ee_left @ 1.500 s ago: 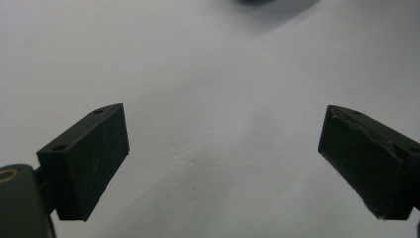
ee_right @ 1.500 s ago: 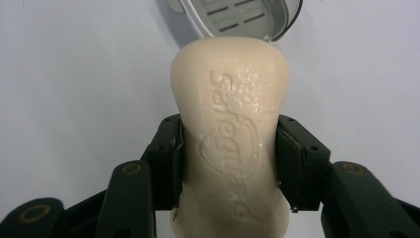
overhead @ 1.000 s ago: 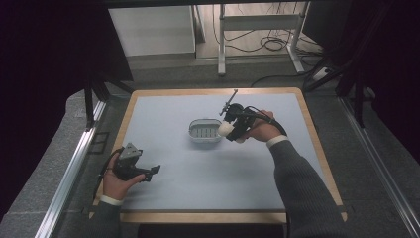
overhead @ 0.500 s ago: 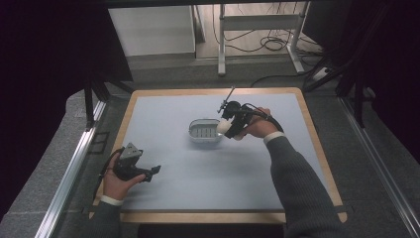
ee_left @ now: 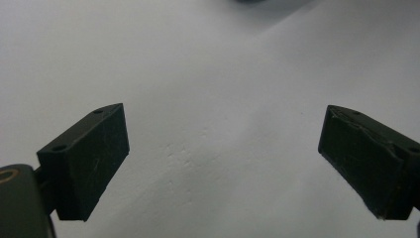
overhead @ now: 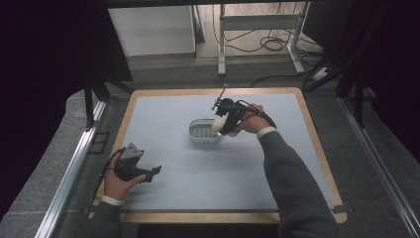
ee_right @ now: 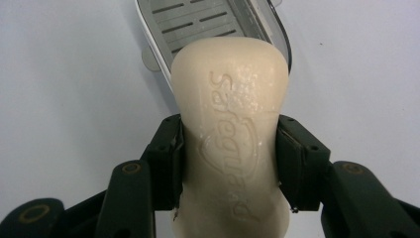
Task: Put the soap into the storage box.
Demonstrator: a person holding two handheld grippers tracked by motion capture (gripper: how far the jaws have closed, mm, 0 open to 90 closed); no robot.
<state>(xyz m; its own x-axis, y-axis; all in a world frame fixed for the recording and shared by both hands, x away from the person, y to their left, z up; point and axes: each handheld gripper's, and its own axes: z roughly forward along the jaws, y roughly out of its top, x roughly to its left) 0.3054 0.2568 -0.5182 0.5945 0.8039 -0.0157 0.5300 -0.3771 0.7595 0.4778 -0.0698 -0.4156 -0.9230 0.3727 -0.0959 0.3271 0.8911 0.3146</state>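
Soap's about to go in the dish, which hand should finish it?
Right. The right gripper is clamped on the soap bar just short of the soap dish. The left gripper sits open near the table's front left, far from the dish.

Both forearms wear dark grey ribbed knit sleeves with a white cuff showing at each wrist. The left claw (overhead: 157, 170) is black, topped by a grey three-cornered plate, a black cable looping from it. The right claw (overhead: 221, 125) is black too — its cable arcs over the hand. Up close, the black jaws are blocky, with small screw holes and brass-ringed pivots.
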